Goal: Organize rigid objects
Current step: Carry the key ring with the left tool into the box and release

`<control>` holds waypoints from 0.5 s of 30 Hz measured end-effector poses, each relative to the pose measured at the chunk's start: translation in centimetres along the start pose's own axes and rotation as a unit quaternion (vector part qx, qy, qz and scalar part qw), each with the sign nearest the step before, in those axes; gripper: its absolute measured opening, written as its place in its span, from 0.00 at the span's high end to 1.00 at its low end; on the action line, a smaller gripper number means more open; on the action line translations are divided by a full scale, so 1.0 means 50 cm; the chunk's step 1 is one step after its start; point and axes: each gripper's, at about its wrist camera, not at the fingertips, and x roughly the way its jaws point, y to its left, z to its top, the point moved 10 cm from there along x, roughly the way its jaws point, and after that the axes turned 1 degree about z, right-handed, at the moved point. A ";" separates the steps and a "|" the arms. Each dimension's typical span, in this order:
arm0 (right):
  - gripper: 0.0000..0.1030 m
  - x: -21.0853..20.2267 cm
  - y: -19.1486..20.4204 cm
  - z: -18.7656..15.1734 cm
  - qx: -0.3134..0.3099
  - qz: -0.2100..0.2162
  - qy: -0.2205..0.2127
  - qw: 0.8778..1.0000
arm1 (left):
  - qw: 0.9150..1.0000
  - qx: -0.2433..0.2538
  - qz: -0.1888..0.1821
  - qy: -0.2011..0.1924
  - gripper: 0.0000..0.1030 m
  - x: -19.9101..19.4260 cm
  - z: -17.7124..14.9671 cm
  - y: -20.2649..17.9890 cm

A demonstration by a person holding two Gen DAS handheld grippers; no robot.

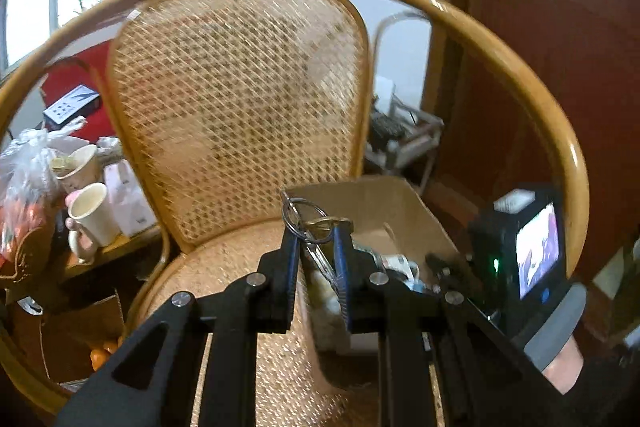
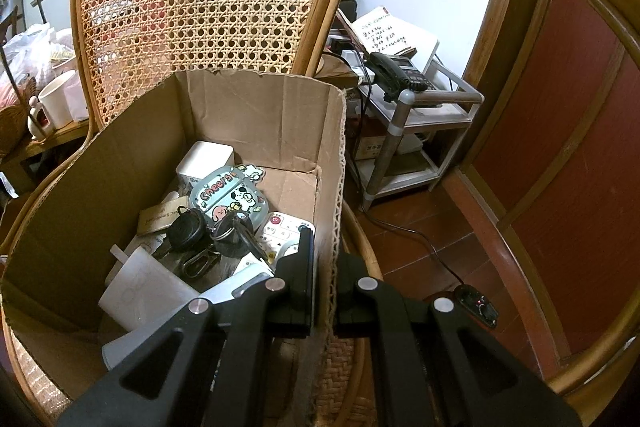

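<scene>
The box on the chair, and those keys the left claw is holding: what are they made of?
The box looks like plain brown corrugated cardboard, matte, with creased flaps and a ragged torn edge. The keys, pinched in the left gripper, look like metal: a grey glinting ring and a brassy, duller key head.

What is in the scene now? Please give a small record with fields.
setting: cardboard box on rattan chair
left gripper: shut on key ring, held above the box
right gripper: clamps the box's right wall
box contents: "Cheers" sticker, white remote, black keys
</scene>
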 end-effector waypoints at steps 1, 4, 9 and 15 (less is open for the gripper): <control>0.92 0.000 0.000 0.000 0.000 0.000 0.000 1.000 | 1.000 0.004 -0.008 0.006 0.84 0.008 -0.007 -0.010; 0.92 0.000 0.001 0.001 -0.002 0.001 0.000 1.000 | 1.000 0.013 -0.022 0.011 0.83 0.019 -0.019 -0.032; 0.92 0.000 0.004 0.001 -0.005 0.002 0.000 1.000 | 1.000 0.018 -0.017 -0.002 0.79 0.016 -0.017 -0.037; 0.92 -0.004 0.004 0.003 0.000 0.001 -0.007 1.000 | 1.000 0.015 0.010 0.002 0.53 0.007 -0.026 -0.009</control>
